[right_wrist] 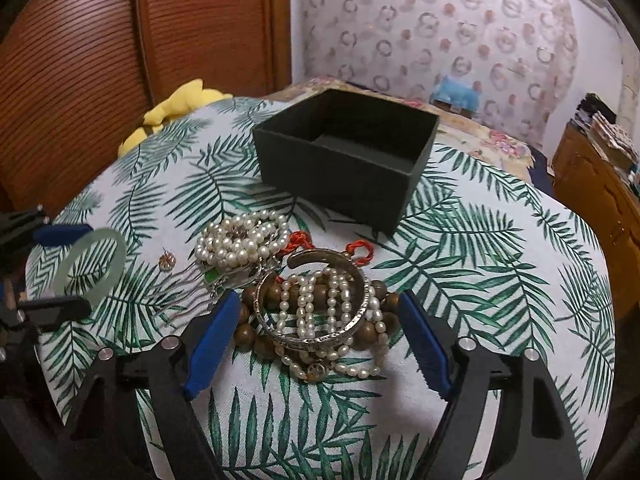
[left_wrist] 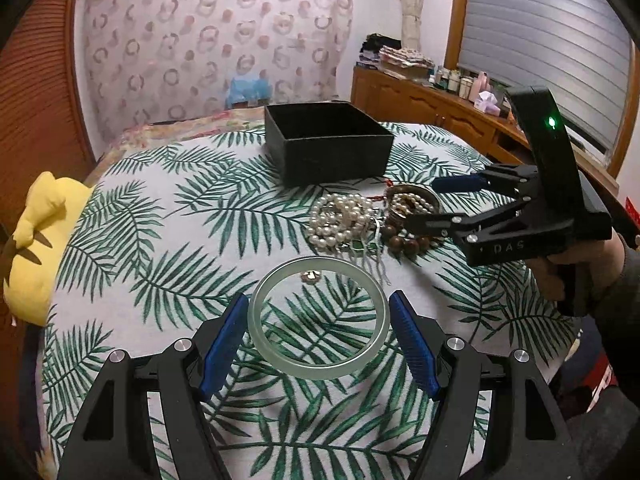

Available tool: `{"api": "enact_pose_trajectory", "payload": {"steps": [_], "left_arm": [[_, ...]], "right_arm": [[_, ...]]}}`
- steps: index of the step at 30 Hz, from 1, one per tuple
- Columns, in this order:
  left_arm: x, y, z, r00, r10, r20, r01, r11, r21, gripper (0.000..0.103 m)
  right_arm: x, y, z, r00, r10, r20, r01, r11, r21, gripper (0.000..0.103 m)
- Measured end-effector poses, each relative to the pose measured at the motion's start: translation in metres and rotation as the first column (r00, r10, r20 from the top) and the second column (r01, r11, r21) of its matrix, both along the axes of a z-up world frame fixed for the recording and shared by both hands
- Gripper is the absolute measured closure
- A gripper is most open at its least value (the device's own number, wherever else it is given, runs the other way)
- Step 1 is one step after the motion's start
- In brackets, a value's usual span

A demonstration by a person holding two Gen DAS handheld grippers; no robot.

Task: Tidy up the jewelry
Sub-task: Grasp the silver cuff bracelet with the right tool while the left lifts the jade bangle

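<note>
Currently
Left gripper (left_wrist: 318, 342): jaws wide, flanking pale green bangle (left_wrist: 256, 312), contact unclear
Right gripper (right_wrist: 316, 342): jaws wide, straddling silver cuff (right_wrist: 312, 338), gripping nothing

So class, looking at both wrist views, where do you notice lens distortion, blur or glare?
Left wrist view: fisheye bends the window frame; a green light glares on the right gripper. Right wrist view: the jade bangle near the edge looks soft; black corners vignette both.

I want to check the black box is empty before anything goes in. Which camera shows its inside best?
The right wrist view: it looks down into the black box, showing bare floor. The left wrist view shows mainly its outer walls and rim.
</note>
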State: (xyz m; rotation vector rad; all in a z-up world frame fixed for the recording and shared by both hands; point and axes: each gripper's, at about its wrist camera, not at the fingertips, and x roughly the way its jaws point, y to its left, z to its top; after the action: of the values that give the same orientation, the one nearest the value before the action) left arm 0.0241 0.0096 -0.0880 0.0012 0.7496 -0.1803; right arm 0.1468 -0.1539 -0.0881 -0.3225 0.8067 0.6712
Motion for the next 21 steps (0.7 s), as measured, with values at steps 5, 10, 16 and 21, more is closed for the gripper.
{"api": "enact_pose_trajectory", "payload": {"steps": [5, 10, 16, 21], "left_arm": [[0.010, 0.001, 0.006, 1.000, 0.000, 0.020, 0.000, 1.000, 0.007, 0.034], [0.025, -0.002, 0.010, 0.999, -0.009, 0.035, 0.008, 1.000, 0.016, 0.034], [0.040, -0.002, 0.013, 0.999, -0.002, 0.046, 0.001, 0.999, 0.032, 0.034], [0.050, 0.001, 0.020, 0.998, 0.001, 0.066, -0.003, 1.000, 0.030, 0.034]], "right_arm": [[0.003, 0.003, -0.005, 1.000, 0.013, -0.005, -0.013, 1.000, -0.026, 0.038], [0.001, 0.001, -0.003, 1.000, 0.022, 0.010, -0.022, 1.000, -0.010, 0.041], [-0.002, -0.003, 0.011, 0.998, 0.025, 0.053, -0.026, 0.999, 0.024, 0.041], [0.008, 0.000, 0.030, 0.995, 0.017, 0.094, -0.019, 0.999, 0.029, 0.041]]}}
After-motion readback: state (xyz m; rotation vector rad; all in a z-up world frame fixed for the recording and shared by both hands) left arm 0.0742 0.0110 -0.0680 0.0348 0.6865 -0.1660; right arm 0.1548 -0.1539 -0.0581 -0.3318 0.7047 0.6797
